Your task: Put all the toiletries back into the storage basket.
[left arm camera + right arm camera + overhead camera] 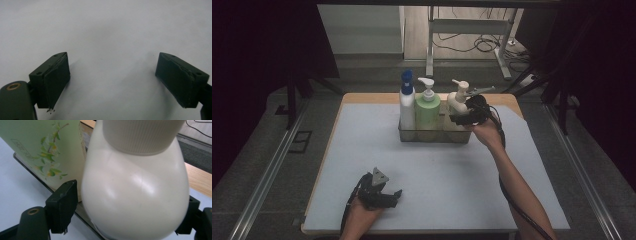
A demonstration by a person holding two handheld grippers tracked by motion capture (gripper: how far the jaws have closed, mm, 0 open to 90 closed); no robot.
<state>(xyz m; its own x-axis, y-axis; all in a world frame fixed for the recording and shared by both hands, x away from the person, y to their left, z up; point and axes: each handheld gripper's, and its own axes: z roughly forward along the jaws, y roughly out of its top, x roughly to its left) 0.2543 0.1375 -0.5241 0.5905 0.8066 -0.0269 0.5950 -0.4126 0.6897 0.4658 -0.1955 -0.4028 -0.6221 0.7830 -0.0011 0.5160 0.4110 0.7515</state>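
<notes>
A cream pump bottle (457, 102) stands at the right end of a clear bin (434, 136) at the back of the table, next to a green pump bottle (427, 111) and a white bottle with a blue cap (406, 102). My right gripper (460, 119) reaches the cream bottle from the right. In the right gripper view the cream bottle (135, 195) sits between the jaws of the right gripper (130, 205); a thin gap shows at the left pad, so it is open. The green bottle (50, 150) is behind it. My left gripper (393, 197) rests near the front edge, and in its own view the left gripper (112, 72) is open over bare mat.
A pale grey mat (437, 170) covers the wooden table (362, 97). A white desk frame (472, 35) with cables stands on the floor beyond the table. Metal rails (272, 170) run along both sides.
</notes>
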